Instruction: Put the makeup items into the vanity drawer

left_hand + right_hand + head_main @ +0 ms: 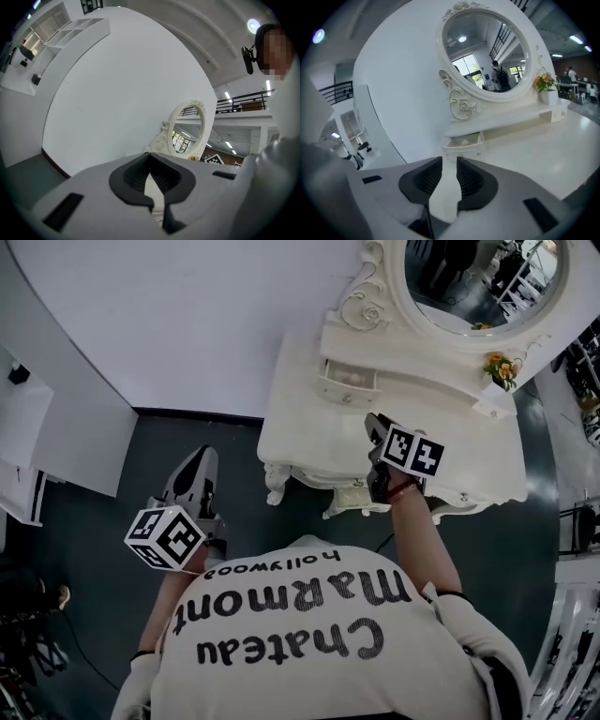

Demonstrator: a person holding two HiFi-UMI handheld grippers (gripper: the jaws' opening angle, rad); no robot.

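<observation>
At the back left of the vanity surface (309, 432) (534, 152), under the mirror (478, 277) (487, 51), the small drawer (349, 381) (461, 146) stands pulled open; its contents are too small to tell. Just in front of it the right tool (377, 426) (449, 174) hovers over the surface, jaws spread, nothing between them. Well off the vanity's left side, over the dark floor (103, 521), the left tool (197, 463) (150, 161) hangs with jaws pressed together, empty. Flowers (502, 367) (543, 83) sit at the shelf's right end.

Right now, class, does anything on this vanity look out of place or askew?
Only the small drawer below the left side of the oval mirror: it stands pulled open. The flower vase sits upright on the shelf; nothing looks spilled or damaged.
</observation>
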